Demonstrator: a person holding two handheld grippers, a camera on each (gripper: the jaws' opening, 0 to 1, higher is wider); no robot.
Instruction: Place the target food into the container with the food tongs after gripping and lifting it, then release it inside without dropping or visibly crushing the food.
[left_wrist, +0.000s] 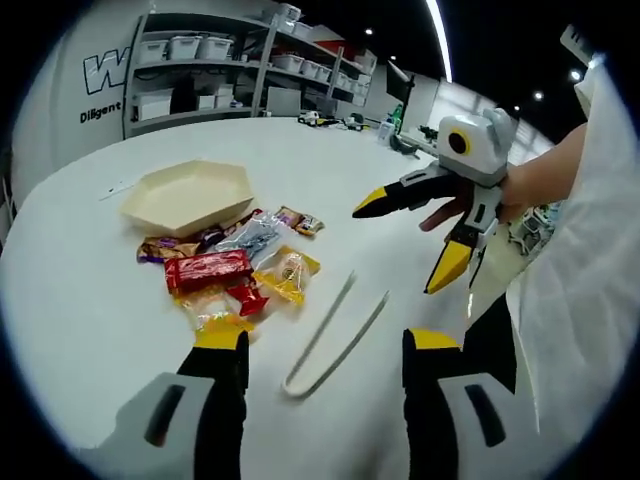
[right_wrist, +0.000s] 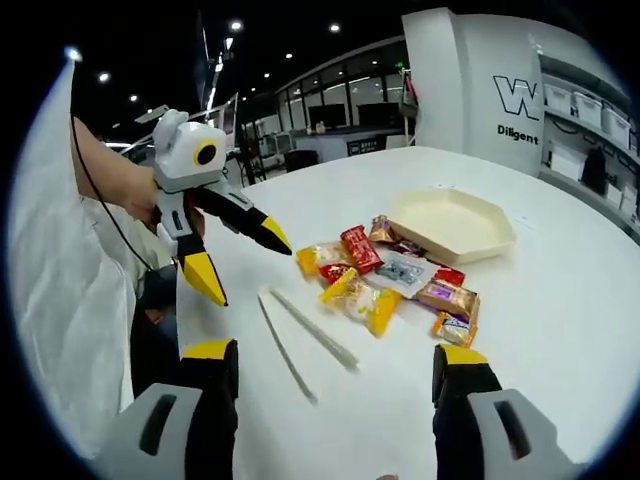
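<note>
White food tongs (left_wrist: 330, 335) (right_wrist: 300, 335) lie flat on the white table (left_wrist: 80, 300), closed end toward me, just ahead of my left gripper (left_wrist: 325, 345). That gripper is open and holds nothing. A pile of wrapped snack packets (left_wrist: 230, 265) (right_wrist: 390, 275), with a red one on top, sits beside the tongs. Beyond the pile stands an empty cream hexagonal tray (left_wrist: 190, 195) (right_wrist: 450, 225). My right gripper (right_wrist: 335, 355) (left_wrist: 405, 242) hovers open above the table to the right of the tongs. Opposite it, the left gripper (right_wrist: 243, 262) stands with its jaws spread.
Shelves with white bins (left_wrist: 210, 60) line the back wall. Small items (left_wrist: 340, 120) stand at the table's far edge. A person's white sleeve (left_wrist: 590, 250) and hand are close on the right. Bare tabletop surrounds the pile and tray.
</note>
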